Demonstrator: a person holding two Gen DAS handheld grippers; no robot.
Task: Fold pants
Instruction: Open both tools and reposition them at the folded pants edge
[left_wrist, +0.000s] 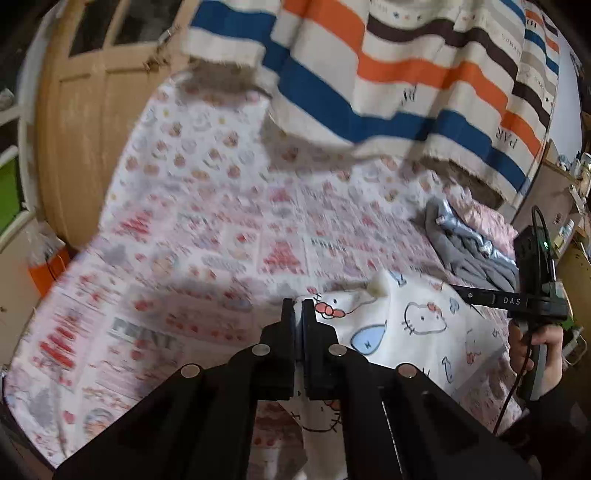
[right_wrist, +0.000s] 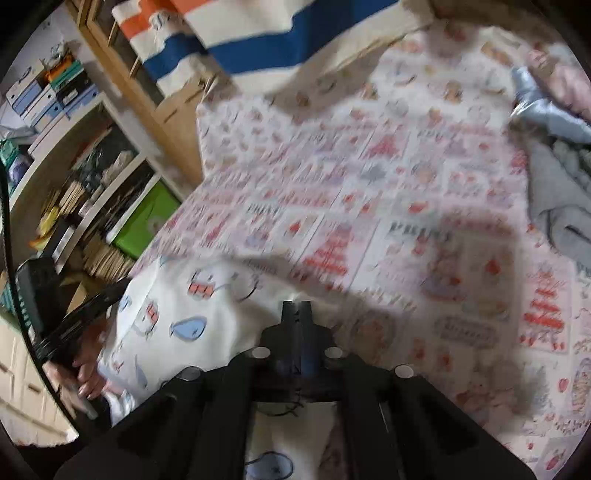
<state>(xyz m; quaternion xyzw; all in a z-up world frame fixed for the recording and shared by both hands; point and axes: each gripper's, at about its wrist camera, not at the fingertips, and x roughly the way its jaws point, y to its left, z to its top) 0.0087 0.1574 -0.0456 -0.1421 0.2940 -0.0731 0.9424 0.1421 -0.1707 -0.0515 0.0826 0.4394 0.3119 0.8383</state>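
Note:
The white pants (left_wrist: 413, 325) with cartoon cat and blue fish prints hang stretched above the bed between my two grippers. My left gripper (left_wrist: 298, 308) is shut on one edge of the pants. My right gripper (right_wrist: 296, 310) is shut on the other edge of the pants (right_wrist: 199, 314). The right gripper also shows at the right of the left wrist view (left_wrist: 517, 301), and the left gripper at the left of the right wrist view (right_wrist: 85, 314). Both views are blurred by motion.
A pink-and-white patterned bedsheet (left_wrist: 229, 229) covers the bed. A grey garment pile (left_wrist: 469, 243) lies at the bed's far right. A striped curtain (left_wrist: 388, 66) hangs behind. A wooden door (left_wrist: 81, 122) and shelves (right_wrist: 85, 192) stand to the left.

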